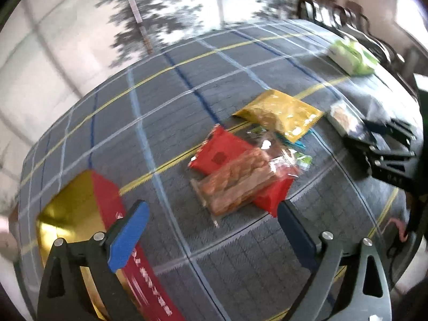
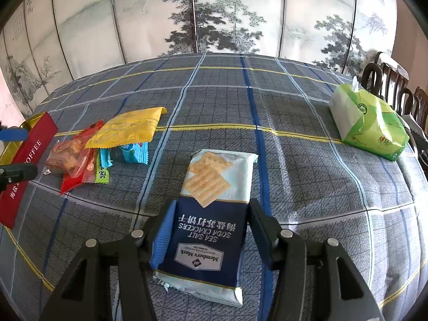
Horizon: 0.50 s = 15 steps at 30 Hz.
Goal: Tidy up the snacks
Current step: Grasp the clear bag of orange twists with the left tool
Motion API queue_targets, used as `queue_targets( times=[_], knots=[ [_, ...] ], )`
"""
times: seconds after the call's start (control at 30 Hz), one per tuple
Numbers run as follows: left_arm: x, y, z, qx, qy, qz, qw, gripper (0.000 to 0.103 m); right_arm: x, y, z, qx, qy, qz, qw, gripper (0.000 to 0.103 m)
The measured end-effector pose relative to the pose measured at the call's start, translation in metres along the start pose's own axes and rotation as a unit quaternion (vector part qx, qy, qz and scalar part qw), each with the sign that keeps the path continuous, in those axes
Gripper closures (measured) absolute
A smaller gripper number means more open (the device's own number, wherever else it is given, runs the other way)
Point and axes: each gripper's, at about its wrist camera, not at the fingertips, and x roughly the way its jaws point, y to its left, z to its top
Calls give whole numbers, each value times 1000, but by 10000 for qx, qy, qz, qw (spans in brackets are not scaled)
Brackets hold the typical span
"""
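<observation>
right gripper (image 2: 208, 230) clamping cracker pack (image 2: 211, 214), left gripper (image 1: 211, 227) wide — empty

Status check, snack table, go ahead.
Right gripper shut on cracker pack. Left gripper open, empty, near red-gold box. Snack pile loose; nothing blocking.

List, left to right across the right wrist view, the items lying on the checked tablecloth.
Red and gold toffee box → clear-fronted red snack pouch → flat yellow packet → navy and pale blue soda cracker pack → green plastic-wrapped tissue pack.
</observation>
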Motion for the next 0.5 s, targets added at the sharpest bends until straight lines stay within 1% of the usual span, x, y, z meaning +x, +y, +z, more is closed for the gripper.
queue_targets(
  times=[0.07, 0.13, 0.2, 0.3, 0.4, 0.5],
  knots=[
    [3, -5, 5, 280, 19, -71, 9996, 6, 0, 0, 0, -3, 1, -5, 10000, 47],
    [5, -8, 10, 452, -16, -82, 9989, 5, 0, -1, 0, -5, 1, 4, 10000, 47],
    [10, -12, 16, 602, -3, -188, 9980, 4, 0, -1, 0, -5, 1, 2, 10000, 47],
    [18, -14, 23, 672, 30, -225, 9975, 4, 0, 0, 0, -4, 1, 5, 10000, 47],
    [26, -14, 28, 612, 56, -296, 9977, 4, 1, 0, 0, -5, 1, 3, 10000, 47],
    [34, -15, 28, 598, 167, -393, 9973, 4, 1, 0, 0, -5, 2, 4, 10000, 47]
  ],
)
